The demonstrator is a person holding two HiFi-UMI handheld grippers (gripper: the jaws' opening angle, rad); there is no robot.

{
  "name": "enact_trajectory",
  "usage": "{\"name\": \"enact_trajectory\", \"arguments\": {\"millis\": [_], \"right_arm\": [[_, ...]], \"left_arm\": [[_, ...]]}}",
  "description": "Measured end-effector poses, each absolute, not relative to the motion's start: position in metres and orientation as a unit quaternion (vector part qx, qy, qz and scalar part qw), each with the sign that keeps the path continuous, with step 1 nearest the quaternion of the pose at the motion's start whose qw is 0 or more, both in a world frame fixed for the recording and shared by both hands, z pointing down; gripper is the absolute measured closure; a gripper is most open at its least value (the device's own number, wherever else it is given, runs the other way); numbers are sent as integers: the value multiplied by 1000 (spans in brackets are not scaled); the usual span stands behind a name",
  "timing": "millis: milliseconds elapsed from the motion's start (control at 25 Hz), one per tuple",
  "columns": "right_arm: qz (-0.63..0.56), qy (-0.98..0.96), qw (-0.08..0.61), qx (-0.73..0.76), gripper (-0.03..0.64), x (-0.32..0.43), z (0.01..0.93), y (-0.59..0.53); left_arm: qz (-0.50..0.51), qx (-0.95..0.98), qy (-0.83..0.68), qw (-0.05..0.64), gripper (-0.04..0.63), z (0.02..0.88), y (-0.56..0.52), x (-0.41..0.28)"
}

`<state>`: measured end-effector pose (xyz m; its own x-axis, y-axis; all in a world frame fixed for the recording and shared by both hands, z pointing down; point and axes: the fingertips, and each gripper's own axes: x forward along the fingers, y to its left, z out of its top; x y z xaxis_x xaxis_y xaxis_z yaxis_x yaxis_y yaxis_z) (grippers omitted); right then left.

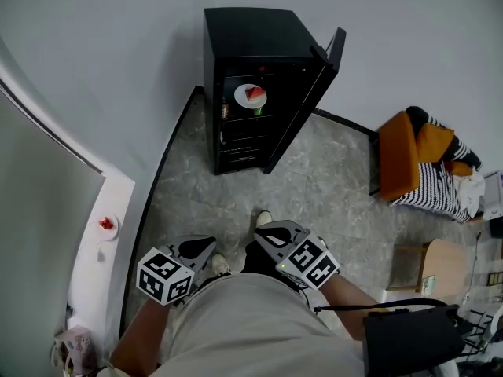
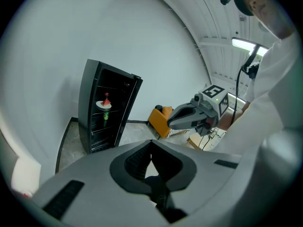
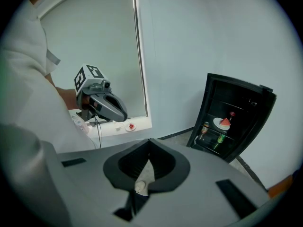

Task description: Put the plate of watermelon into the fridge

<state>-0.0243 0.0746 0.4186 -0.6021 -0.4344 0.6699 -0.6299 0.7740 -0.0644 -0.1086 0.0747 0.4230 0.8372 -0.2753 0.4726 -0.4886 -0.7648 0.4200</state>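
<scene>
The black fridge (image 1: 250, 36) stands against the far wall with its door (image 1: 314, 93) swung open. A white plate of watermelon (image 1: 251, 96) rests on its upper shelf, also visible in the left gripper view (image 2: 105, 103) and in the right gripper view (image 3: 222, 123). My left gripper (image 1: 204, 246) and right gripper (image 1: 266, 234) hang close to the person's waist, well back from the fridge. Both are shut with nothing in them. Each gripper camera shows its own jaws closed, left (image 2: 151, 148) and right (image 3: 149, 144), and the other gripper beside it.
A small plate with something red (image 1: 106, 225) lies on the white window ledge (image 1: 90, 277) at left. Bottles (image 3: 205, 128) stand on the fridge shelf under the plate. An orange seat with striped cloth (image 1: 416, 167), a wooden stool (image 1: 440, 265) and a black bag (image 1: 409, 340) are at right.
</scene>
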Motion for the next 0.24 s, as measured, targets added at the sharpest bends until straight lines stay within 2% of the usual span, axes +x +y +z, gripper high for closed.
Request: {"name": "enact_trajectory", "arguments": {"millis": [240], "right_arm": [[149,-881,326,309,601,-9,417,73]], "left_arm": [[189,922,-200,274,583,423,70,-91]]}}
